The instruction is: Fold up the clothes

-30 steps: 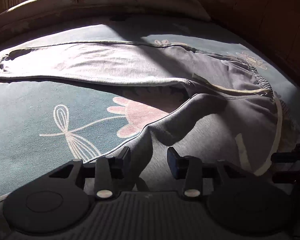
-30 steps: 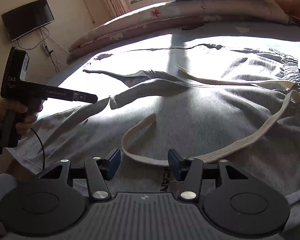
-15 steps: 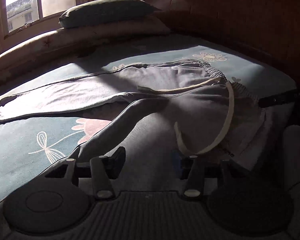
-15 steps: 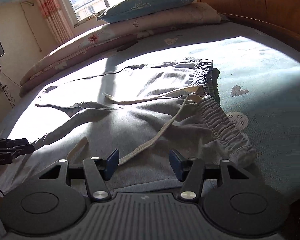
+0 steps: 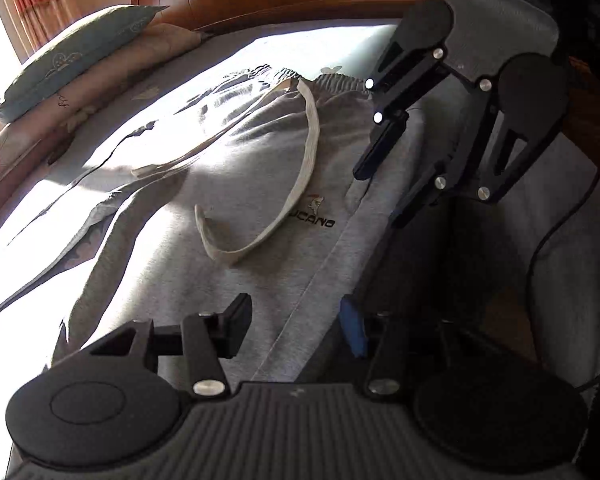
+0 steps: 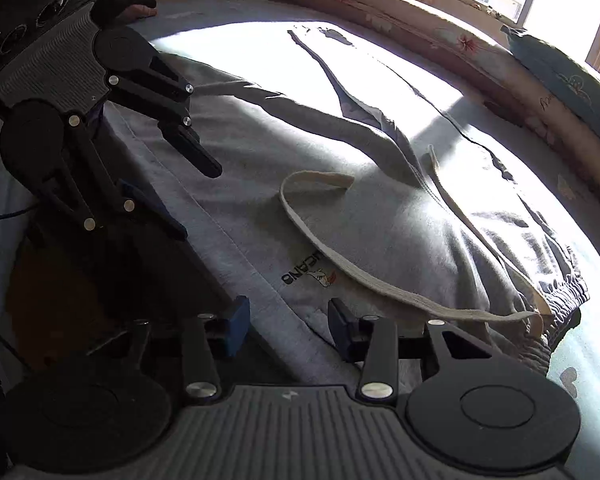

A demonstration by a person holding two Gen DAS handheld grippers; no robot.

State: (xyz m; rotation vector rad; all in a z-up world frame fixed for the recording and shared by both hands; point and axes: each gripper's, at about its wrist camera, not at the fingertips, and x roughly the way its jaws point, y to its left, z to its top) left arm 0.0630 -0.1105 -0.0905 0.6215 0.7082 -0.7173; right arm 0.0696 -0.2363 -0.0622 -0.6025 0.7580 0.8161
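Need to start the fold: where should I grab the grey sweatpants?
Probably the near side seam of the sweatpants, one gripper each end. That edge lies flat and straight along the bed's near side, with both open grippers, left and right, already straddling it. Avoid the loose drawstring.

The left gripper and the right gripper both have their jaws spread apart, held low, angled toward each other, each visible from the other's camera.
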